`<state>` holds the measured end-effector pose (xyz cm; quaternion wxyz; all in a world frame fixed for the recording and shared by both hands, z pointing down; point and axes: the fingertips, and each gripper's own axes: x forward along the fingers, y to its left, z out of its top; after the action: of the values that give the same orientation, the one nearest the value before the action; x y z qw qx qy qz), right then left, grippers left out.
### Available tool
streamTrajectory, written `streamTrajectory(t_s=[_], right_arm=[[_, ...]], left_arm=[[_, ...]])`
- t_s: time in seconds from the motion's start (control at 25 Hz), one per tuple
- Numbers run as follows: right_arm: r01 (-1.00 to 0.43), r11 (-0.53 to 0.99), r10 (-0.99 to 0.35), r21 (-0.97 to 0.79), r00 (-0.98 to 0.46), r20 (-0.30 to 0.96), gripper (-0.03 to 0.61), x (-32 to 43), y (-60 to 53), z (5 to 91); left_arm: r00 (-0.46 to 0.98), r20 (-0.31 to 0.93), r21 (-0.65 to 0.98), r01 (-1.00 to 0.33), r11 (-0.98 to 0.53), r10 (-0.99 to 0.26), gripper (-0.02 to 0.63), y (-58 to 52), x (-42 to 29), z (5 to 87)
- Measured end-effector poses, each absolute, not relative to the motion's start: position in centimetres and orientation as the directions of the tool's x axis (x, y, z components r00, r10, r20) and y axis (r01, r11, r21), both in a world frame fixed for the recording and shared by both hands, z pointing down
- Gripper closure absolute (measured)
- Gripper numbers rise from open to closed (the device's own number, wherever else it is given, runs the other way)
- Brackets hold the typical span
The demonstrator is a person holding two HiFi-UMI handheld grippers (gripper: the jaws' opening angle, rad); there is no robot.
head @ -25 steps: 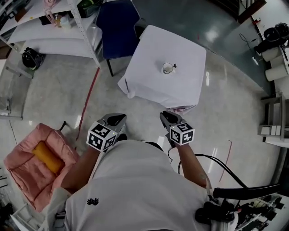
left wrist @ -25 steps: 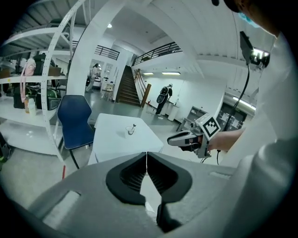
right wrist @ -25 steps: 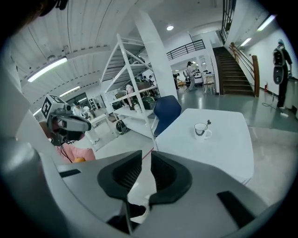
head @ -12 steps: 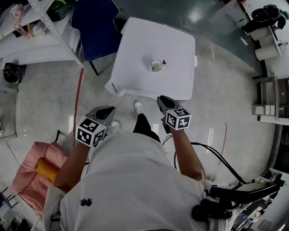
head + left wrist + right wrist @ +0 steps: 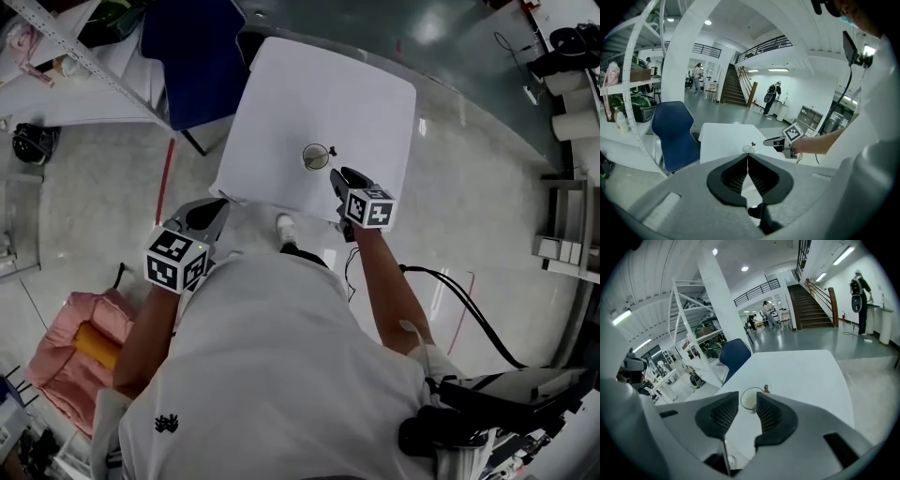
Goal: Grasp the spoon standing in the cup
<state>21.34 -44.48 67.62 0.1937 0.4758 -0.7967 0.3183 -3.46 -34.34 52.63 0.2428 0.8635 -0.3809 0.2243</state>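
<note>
A small glass cup [image 5: 316, 156] stands near the middle of the white-clothed table [image 5: 375, 103], with a dark-tipped spoon [image 5: 334, 149] standing in it and leaning right. My right gripper [image 5: 337, 177] reaches over the table's near edge, just short of the cup. Its jaws are opening, with nothing between them. In the right gripper view the cup [image 5: 751, 400] and the spoon's tip [image 5: 766, 389] sit just beyond the right gripper [image 5: 747, 402]. My left gripper [image 5: 212, 214] hangs off the table's left corner, shut and empty. From the left gripper [image 5: 748, 157], the cup [image 5: 748, 149] is far ahead.
A blue chair [image 5: 192, 47] stands at the table's far left. A white shelving rack [image 5: 66, 52] fills the upper left. A pink cushion holding something orange [image 5: 70, 342] lies on the floor at lower left. Black cables [image 5: 469, 314] trail at right.
The person has stepped up to the table. My right gripper has moved forward over the table's edge toward the cup and its jaws stand wider. The left gripper has stayed low beside the table.
</note>
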Motion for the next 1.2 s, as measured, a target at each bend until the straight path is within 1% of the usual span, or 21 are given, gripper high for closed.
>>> streamTrajectory(t_s=[0.24, 0.36, 0.56, 0.68, 0.8, 0.88, 1.2], right_arm=[[-0.849, 0.366, -0.555, -0.381, -0.527, 0.643, 0.423, 22.5, -49.2, 72.3], [-0.825, 0.372, -0.504, -0.425, -0.564, 0.654, 0.416, 22.2, -50.6, 74.3], [-0.793, 0.378, -0.459, -0.477, -0.608, 0.648, 0.417, 21.3, -52.8, 75.7], [-0.777, 0.366, -0.433, -0.512, -0.629, 0.646, 0.443, 20.7, -53.0, 76.7], [-0.767, 0.371, -0.423, -0.524, -0.642, 0.64, 0.483, 20.4, -53.0, 76.6], [-0.759, 0.382, -0.418, -0.526, -0.65, 0.634, 0.522, 20.2, -52.9, 76.4], [-0.773, 0.403, -0.448, -0.489, -0.633, 0.632, 0.528, 19.9, -52.7, 75.2]], left_arm=[[0.552, 0.61, 0.225, -0.809, -0.544, -0.568, 0.601, -38.0, -1.4, 52.8], [0.524, 0.629, 0.227, -0.831, -0.508, -0.574, 0.601, -39.6, -0.6, 52.5], [0.494, 0.645, 0.219, -0.85, -0.478, -0.583, 0.601, -41.8, -0.2, 52.7], [0.478, 0.654, 0.217, -0.861, -0.46, -0.586, 0.601, -42.1, -0.1, 53.0], [0.469, 0.659, 0.215, -0.866, -0.451, -0.588, 0.601, -42.1, 0.1, 53.1], [0.465, 0.66, 0.211, -0.869, -0.448, -0.591, 0.601, -42.2, 0.2, 53.1], [0.468, 0.651, 0.21, -0.868, -0.45, -0.598, 0.601, -41.8, -0.8, 52.8]])
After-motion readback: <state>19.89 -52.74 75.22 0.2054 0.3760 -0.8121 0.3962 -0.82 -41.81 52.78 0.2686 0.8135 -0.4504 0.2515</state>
